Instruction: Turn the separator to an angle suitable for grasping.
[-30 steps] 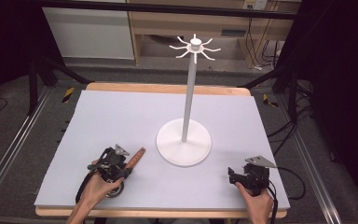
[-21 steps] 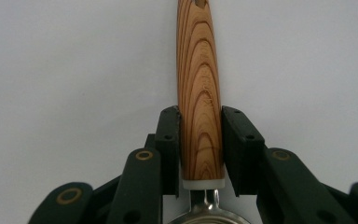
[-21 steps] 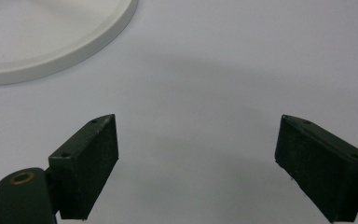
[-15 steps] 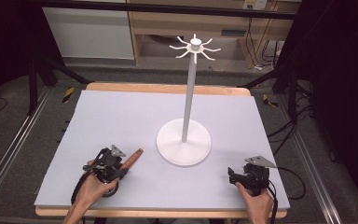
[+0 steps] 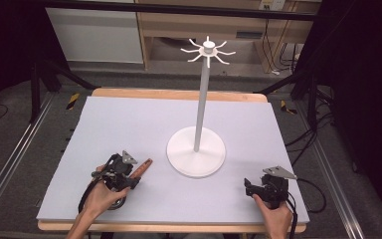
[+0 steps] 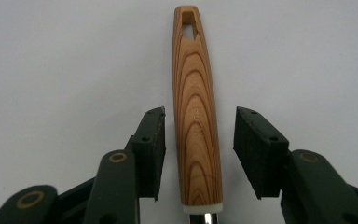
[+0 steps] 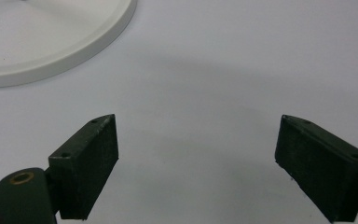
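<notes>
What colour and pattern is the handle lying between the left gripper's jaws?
Light brown wood with darker, curved grain rings on the handle, ending in a white collar; clearest in the left gripper view.

Wide-apart hand-held gripper (image 7: 196,163) near white base (image 7: 51,42)

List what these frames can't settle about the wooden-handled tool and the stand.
- Wooden handle: its working end is cut off by the bottom edge in the left gripper view and hidden under the left hand-held gripper in the high view.
- White stand: hook shapes too small in the high view; right gripper view crops all but its base.
</notes>
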A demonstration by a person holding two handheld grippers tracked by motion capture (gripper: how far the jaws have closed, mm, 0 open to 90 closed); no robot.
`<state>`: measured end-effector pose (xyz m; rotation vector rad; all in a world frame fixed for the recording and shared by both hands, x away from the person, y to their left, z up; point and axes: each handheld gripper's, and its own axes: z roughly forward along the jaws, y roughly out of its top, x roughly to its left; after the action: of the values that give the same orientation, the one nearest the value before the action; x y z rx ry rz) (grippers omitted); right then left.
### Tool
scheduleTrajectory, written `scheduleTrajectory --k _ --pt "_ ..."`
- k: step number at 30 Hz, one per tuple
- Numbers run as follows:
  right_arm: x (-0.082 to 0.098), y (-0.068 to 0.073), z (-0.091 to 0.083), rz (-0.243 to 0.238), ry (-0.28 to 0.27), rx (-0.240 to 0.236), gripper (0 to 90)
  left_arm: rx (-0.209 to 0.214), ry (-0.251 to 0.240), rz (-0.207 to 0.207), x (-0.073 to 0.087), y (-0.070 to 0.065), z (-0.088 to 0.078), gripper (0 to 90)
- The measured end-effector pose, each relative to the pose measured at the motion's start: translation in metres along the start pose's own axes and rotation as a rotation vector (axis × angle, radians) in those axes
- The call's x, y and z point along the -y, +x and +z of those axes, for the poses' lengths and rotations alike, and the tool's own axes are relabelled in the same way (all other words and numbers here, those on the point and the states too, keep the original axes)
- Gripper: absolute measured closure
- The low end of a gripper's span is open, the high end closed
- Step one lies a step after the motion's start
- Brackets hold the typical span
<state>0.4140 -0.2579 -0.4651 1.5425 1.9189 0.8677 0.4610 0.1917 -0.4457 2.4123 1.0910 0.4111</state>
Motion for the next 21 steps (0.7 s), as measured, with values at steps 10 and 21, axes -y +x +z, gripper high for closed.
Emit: scheduleTrajectory --k 10,21 --pt "0.0 -0.001 0.0 0.003 0.001 0.001 13.6 -0.005 0.005 0.006 -0.014 0.002 0.0 50.0" --pt "0.0 0.0 0.001 0.009 0.007 0.0 13.6 -0.009 0.05 0.024 -0.029 0.001 0.011 50.2"
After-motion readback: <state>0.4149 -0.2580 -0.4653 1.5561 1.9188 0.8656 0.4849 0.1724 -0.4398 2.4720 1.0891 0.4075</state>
